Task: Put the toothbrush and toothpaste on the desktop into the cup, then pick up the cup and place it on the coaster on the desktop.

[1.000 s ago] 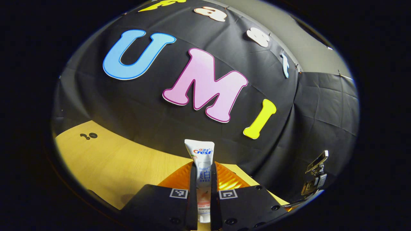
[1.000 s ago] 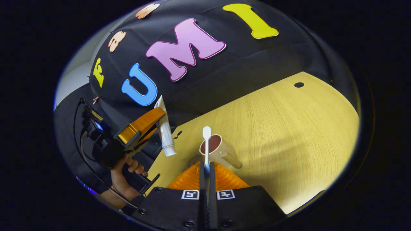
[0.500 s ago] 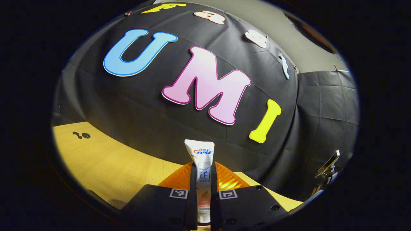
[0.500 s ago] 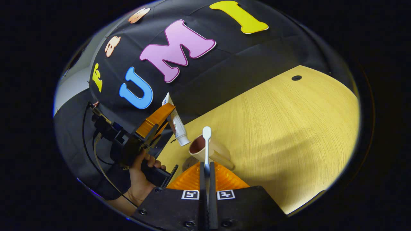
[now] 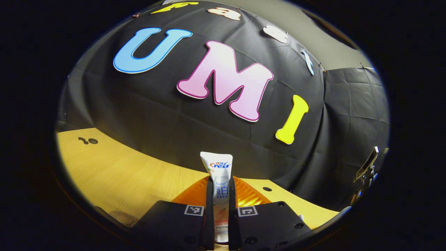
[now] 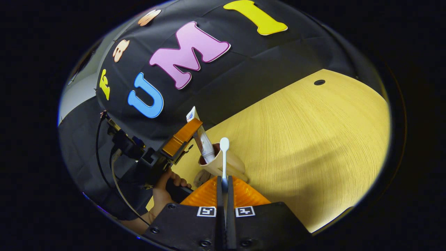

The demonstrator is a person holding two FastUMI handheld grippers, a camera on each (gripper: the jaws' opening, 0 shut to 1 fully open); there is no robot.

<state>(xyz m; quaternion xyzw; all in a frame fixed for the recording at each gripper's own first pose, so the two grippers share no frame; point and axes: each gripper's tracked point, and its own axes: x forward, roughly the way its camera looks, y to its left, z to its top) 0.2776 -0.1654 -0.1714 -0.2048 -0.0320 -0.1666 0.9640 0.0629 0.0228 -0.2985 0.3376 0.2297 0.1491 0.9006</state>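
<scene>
My left gripper is shut on a white toothpaste tube that stands upright between its orange fingers. In the right gripper view that left gripper holds the toothpaste tube cap down, with the cap end just inside the mouth of the beige cup. The cup stands on the wooden desktop and has a dark red inside. My right gripper is shut on a white toothbrush, whose head points up just in front of the cup. A round brownish coaster lies left of the cup.
A person's hand holds the left gripper's handle, with black cables trailing from it. Small dark holes mark the desktop. A metal clip stand sits at the right edge of the left gripper view.
The left gripper has carried the toothpaste rightward and down to the cup; its cap end now sits in the cup's mouth. The right gripper still holds the toothbrush near the cup.
</scene>
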